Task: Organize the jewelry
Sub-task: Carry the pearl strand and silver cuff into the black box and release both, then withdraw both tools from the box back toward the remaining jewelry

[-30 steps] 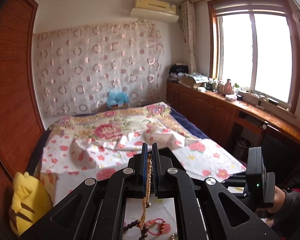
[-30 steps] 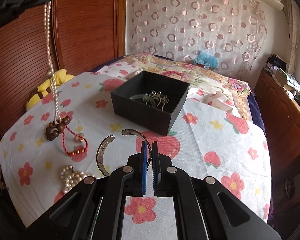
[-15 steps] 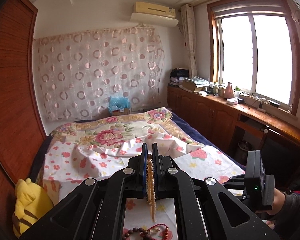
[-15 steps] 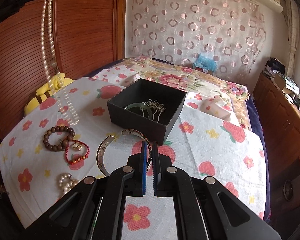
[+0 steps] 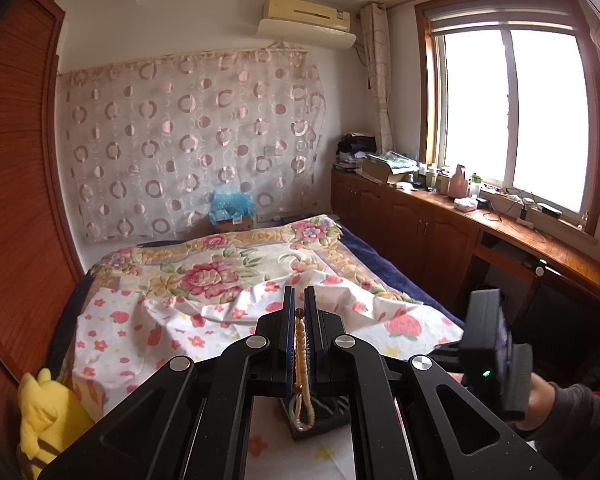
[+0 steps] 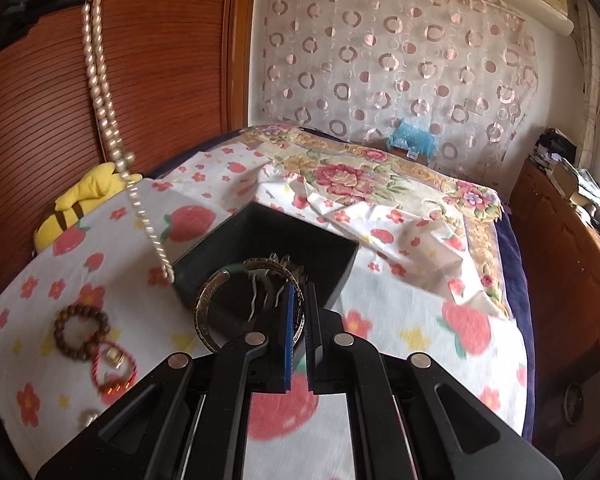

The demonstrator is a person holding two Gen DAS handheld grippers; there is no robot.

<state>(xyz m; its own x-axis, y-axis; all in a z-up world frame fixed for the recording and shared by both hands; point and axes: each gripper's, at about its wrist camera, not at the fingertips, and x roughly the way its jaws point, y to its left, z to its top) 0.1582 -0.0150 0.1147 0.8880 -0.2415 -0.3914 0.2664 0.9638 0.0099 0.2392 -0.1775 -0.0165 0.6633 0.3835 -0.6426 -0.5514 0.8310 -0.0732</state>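
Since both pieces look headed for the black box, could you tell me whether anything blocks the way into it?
Nothing visible does. The box is open-topped, with a few pieces already lying inside. The bangle in the right gripper sits at its near edge, and the pearl necklace hangs from the left gripper beside it.

Each camera sits on a gripper and looks forward along its fingers, tilted down over the bed [image 5: 204, 332]. Both see the black box [image 6: 260, 236] up close and the dotted curtain [image 5: 188, 136] far behind.
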